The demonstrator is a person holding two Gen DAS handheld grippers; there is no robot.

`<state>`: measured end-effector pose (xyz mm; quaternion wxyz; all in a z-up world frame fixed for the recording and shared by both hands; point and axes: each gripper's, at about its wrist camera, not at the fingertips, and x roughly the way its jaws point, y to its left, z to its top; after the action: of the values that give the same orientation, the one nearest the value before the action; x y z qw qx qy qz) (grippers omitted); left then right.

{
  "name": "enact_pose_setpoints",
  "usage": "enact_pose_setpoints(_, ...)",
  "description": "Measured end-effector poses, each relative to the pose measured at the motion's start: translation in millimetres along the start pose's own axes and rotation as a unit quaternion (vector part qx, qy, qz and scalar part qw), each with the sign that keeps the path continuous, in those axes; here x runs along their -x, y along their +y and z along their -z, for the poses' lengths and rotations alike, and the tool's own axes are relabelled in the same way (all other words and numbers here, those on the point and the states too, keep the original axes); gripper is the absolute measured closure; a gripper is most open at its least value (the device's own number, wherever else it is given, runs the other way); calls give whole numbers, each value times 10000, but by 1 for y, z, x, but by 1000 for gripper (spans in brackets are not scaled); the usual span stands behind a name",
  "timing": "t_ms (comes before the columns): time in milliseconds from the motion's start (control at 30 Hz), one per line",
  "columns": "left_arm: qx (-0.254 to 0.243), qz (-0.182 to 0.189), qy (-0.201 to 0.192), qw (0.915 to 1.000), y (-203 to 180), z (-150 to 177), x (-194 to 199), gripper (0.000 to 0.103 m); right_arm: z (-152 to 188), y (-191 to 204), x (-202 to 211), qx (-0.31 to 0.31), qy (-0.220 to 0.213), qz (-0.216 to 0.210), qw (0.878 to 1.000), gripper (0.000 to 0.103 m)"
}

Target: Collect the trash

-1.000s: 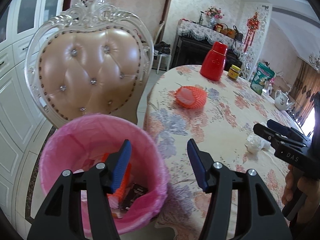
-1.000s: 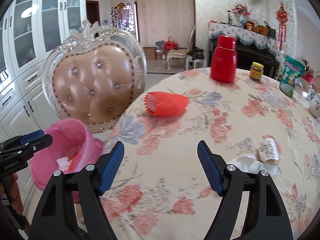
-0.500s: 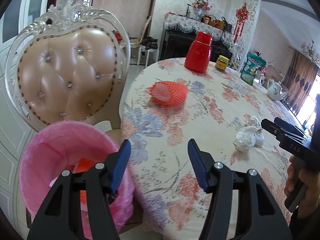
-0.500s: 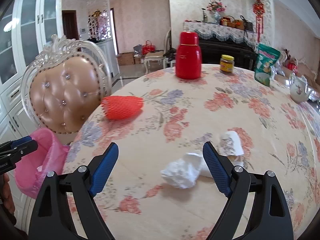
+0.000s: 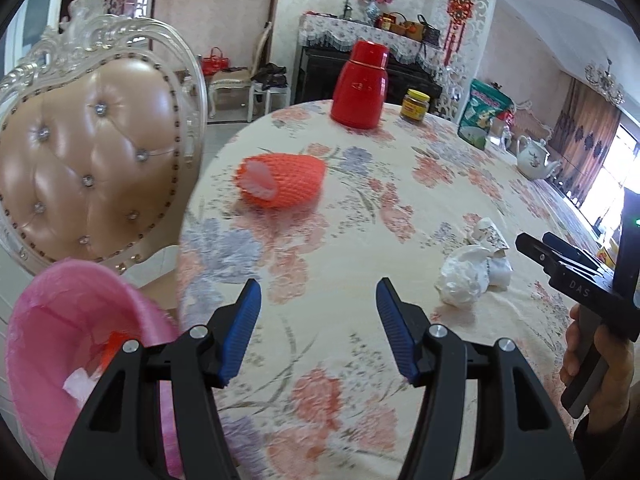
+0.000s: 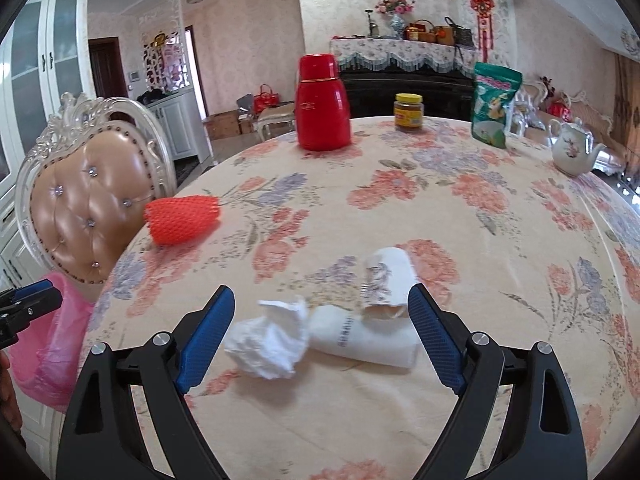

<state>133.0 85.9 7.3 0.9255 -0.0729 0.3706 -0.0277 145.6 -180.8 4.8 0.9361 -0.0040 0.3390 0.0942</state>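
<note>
Here, the right gripper spreads its ribbed blue fingers wide and empty around crumpled white tissue, lower centre. The left gripper gapes empty too, over bare floral bench near its rounded edge.

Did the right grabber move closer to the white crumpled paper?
Yes. The right gripper came toward the crumpled tissue, which now lies between its open fingers; the red thermos shifted toward the view's centre.

Both claws, left and right, spread wide and seemingly empty, level, side by side.

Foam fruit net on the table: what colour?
Orange-red foam fruit net; clearest in the left wrist view.
</note>
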Motion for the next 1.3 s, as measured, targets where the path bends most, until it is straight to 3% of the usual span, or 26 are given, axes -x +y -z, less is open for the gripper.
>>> enact_pose_setpoints(400,-358,510,283,9977,-65,-5,-55,45,8,-47,-16,-285,148,188,9993,20)
enact_pose_setpoints(500,-439,636,321,9965,-79,-5,-67,37,9,-55,-19,-309,176,200,9992,20)
enact_pose_setpoints(667,-615,817,470,9936,-102,-5,-89,36,12,-64,-24,-363,215,246,9988,20)
enact_pose_setpoints(1133,-848,1228,902,9847,-138,5,-141,36,12,-81,-38,-586,335,313,9972,18)
enact_pose_setpoints(1200,-859,1255,957,9837,-139,5,-147,37,13,-80,-39,-583,359,279,9973,18)
enact_pose_setpoints(1300,-832,1339,1076,9816,-136,5,-156,55,13,-73,-42,-484,408,241,9977,18)
